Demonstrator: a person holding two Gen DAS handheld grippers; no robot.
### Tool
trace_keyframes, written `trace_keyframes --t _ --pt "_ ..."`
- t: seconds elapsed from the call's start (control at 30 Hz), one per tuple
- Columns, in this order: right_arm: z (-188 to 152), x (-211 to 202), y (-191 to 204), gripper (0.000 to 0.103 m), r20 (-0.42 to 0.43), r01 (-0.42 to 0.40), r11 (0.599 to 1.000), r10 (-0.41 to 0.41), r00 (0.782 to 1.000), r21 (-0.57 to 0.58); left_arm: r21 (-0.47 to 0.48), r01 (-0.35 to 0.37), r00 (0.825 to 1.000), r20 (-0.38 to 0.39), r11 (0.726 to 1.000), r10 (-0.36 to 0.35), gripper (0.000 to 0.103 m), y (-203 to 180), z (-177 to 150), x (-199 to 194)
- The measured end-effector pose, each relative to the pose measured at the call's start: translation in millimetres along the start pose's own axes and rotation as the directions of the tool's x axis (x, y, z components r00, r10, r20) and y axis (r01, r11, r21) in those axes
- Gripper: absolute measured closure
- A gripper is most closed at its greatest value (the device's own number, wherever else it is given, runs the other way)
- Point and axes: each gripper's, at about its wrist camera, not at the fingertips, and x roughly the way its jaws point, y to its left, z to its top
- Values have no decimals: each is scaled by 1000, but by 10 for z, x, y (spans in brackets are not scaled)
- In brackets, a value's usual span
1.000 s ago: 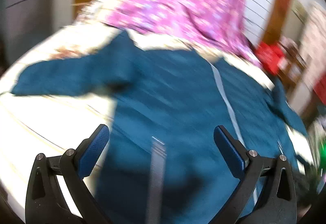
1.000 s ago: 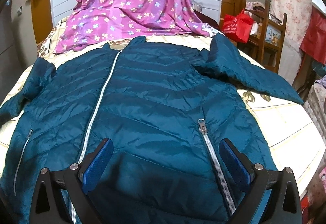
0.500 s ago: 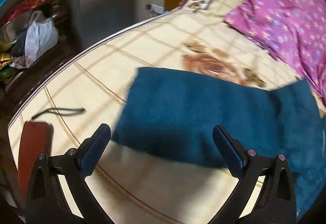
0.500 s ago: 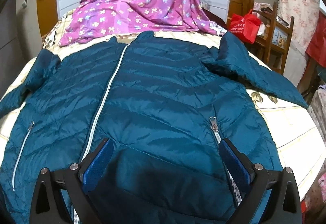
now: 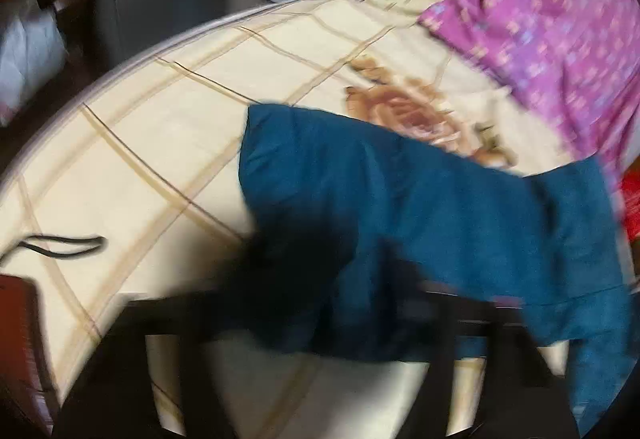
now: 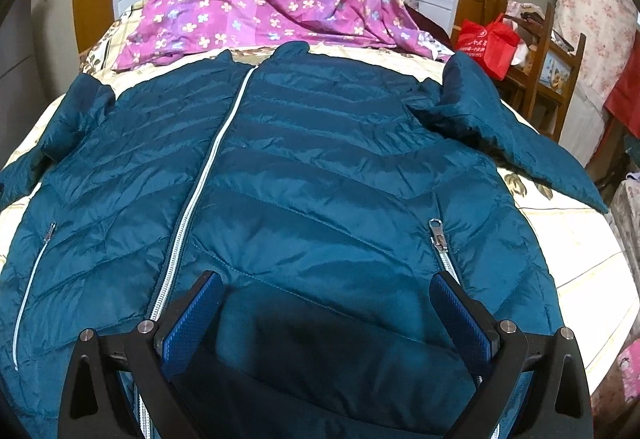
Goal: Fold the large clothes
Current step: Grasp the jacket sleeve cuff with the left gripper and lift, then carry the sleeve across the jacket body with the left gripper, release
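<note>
My right tongs (image 6: 326,313) are spread wide over the blue jacket (image 6: 304,175), which lies flat on the bed (image 6: 576,239). My left tongs (image 5: 320,323) are at its sleeve (image 5: 400,199); too blurry to tell their state.

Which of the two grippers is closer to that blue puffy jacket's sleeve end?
Left. The left gripper is right at the sleeve end; the right gripper hovers over the jacket's hem, between the zippers.
</note>
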Motion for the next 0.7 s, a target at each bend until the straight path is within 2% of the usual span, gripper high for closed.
trace_keyframes --t 0.03,0.13,0.2,0.4,0.5,0.57,0.63,0.7 --pt "0 1 1 0 -1 0 1000 0 1000 1 -12 30 1000 7 999 -30 79 -3 4 -6" --pt "-5 1 -5 0 -3 -3 1000 3 1000 5 53 81 993 83 995 -85 83 -127 -50 -195" --pt "-9 -2 -14 0 -2 -6 1000 6 1000 11 69 104 989 96 992 -110 85 -193 -81 -259" --pt "-8 -42 -79 0 8 -15 999 14 1000 30 63 152 974 158 986 -160 87 -365 -73 -528" --pt "-6 -76 -121 0 17 -13 999 12 1000 34 95 188 963 177 978 -202 87 -650 -44 -771" --pt "-3 -97 -165 0 22 -3 999 2 1000 39 122 221 953 184 968 -240 87 -866 -47 -903" --pt "-5 -113 -207 0 25 15 999 -16 1000 42 153 279 935 183 948 -305 87 -1175 -75 -1053" --pt "-17 -130 -250 0 25 32 999 -33 999 39 189 351 908 170 917 -383 87 -1568 -124 -1176"
